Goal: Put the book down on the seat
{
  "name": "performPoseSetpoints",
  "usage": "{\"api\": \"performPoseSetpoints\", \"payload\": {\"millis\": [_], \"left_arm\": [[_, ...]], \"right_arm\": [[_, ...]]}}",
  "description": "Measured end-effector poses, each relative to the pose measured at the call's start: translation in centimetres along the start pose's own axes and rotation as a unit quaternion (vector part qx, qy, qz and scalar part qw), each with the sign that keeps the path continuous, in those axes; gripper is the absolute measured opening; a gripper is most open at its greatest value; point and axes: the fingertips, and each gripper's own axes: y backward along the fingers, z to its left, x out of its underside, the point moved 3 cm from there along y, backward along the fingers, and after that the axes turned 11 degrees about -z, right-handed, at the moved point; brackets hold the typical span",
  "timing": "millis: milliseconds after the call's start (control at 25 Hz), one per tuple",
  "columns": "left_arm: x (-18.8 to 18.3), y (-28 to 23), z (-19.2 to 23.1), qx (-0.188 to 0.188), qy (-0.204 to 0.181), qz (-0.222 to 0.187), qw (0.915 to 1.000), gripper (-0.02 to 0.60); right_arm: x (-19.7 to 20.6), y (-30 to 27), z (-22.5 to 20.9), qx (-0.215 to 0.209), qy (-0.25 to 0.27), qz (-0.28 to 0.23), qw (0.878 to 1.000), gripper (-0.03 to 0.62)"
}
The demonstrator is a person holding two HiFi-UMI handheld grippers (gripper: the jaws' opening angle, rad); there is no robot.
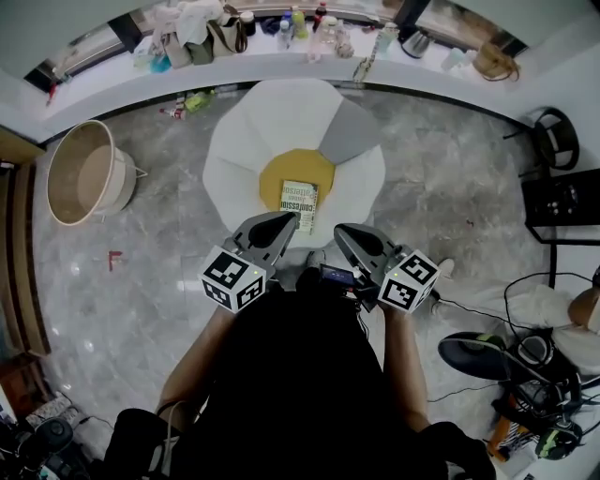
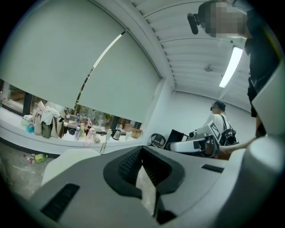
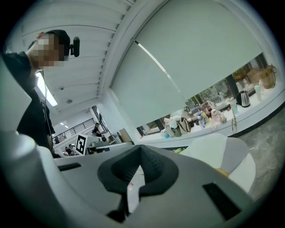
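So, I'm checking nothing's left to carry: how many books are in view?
1. The book lies flat on the flower-shaped seat, mostly on its yellow centre. More could be hidden among the windowsill clutter.

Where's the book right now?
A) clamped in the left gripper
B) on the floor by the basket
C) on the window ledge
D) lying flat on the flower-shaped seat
D: the book lies flat on the seat, mostly over its yellow centre.

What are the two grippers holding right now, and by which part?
Nothing. The left gripper and the right gripper are both shut and empty; the book lies on the seat.
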Motion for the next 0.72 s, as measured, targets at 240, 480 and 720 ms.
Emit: {"api": "performPoseSetpoints", "payload": {"millis": [240, 480, 720], "left_arm": [[0.9, 0.6, -0.6, 0.006, -0.007, 0.001, 1.0, 0.012], [1.3, 0.6, -0.7, 0.01, -0.006, 0.011, 0.9999, 0.012], [1.7, 0.4, -0.5, 0.013, -0.009, 0.015, 0.9998, 0.012]], "right_arm": [[0.6, 0.5, 0.7, -0.006, 0.01, -0.007, 1.0, 0.014], [0.8, 0.4, 0.6, -0.002, 0.007, -0.003, 1.0, 0.014], [1.2, 0.3, 0.2, -0.002, 0.004, -0.003, 1.0, 0.014]]}}
